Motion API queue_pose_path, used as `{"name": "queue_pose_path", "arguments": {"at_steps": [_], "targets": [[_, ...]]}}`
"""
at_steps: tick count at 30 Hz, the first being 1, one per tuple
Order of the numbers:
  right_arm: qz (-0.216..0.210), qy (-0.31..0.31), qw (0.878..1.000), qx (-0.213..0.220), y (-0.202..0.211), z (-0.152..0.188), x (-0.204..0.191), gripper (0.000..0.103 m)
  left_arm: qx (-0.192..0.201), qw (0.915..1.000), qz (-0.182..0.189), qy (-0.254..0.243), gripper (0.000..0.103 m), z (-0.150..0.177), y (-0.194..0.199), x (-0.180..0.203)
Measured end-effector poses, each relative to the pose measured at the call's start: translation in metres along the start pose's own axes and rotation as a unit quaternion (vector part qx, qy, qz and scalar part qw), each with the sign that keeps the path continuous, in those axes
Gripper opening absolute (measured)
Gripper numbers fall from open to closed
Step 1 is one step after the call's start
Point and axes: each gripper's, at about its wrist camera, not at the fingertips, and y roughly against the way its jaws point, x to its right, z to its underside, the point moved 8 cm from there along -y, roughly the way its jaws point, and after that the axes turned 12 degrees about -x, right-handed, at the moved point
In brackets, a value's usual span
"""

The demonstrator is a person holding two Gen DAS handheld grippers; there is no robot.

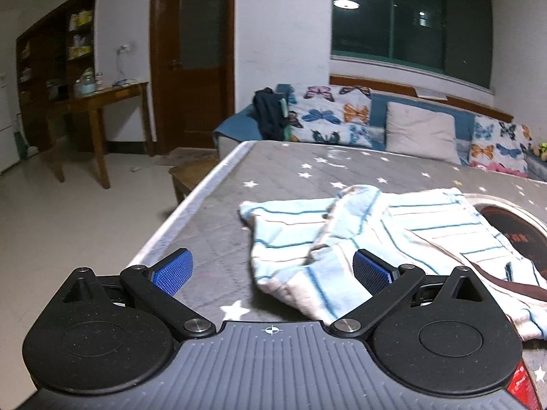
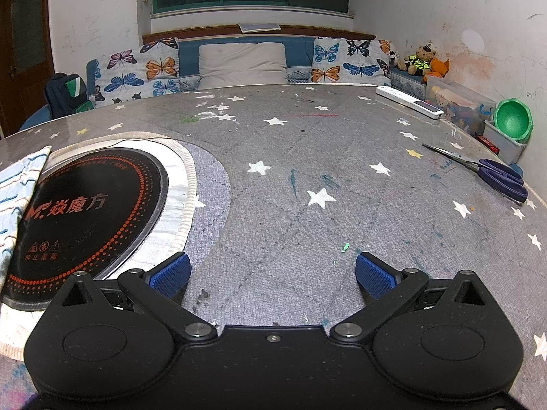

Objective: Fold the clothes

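A crumpled light-blue and white striped garment (image 1: 359, 239) lies on the grey star-patterned table (image 1: 273, 177), partly over a round black induction plate (image 1: 512, 232). My left gripper (image 1: 273, 273) is open and empty, just above the table at the garment's near left edge, its right pad (image 1: 372, 271) over the cloth. My right gripper (image 2: 273, 275) is open and empty over bare table, to the right of the plate (image 2: 89, 205). Only a strip of the garment (image 2: 17, 198) shows at the left edge of the right wrist view.
Scissors (image 2: 492, 171) and a white power strip (image 2: 410, 100) lie at the table's right side. A sofa with butterfly cushions (image 2: 239, 65) runs behind the table. Toy bins (image 2: 478, 109) stand at the right. A wooden stool (image 1: 191, 171) and floor lie left of the table.
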Motion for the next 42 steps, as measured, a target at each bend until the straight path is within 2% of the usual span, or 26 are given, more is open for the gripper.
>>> {"name": "queue_pose_path", "arguments": {"at_steps": [13, 30, 42], "targets": [[-0.001, -0.001, 1.000, 0.000, 0.000, 0.000, 0.002, 0.103, -0.015, 0.9996, 0.015, -0.020, 0.102, 0.004, -0.022, 0.011], [-0.024, 0.028, 0.999, 0.034, 0.047, -0.001, -0.015, 0.103, -0.012, 0.9989, 0.026, -0.037, 0.102, -0.002, -0.023, 0.023], [-0.071, 0.087, 0.993, 0.037, 0.072, 0.007, -0.068, 0.103, -0.018, 0.9979, 0.034, -0.051, 0.101, -0.007, -0.031, 0.032]]}}
